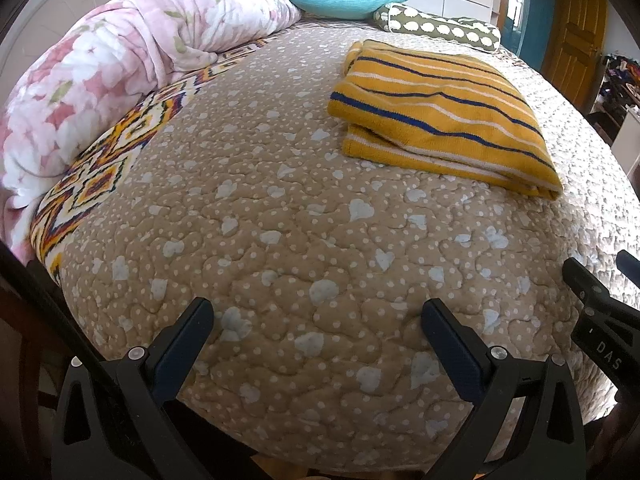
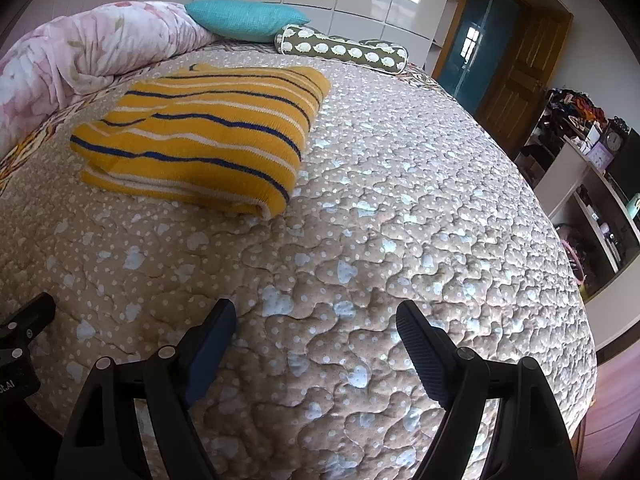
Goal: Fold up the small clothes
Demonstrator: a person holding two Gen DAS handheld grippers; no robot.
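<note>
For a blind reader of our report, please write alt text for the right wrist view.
A folded yellow striped sweater lies on a quilted beige bedspread, far ahead of the open, empty right gripper. Behind it are a pink floral blanket, a teal pillow and a patterned bolster.

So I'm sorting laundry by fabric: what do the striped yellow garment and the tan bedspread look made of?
Striped garment: looks like a thick matte knit, fine ribbing visible, likely wool or acrylic. Bedspread: quilted soft fabric, puffy stitched cells, slight sheen; fibre unclear.
</note>
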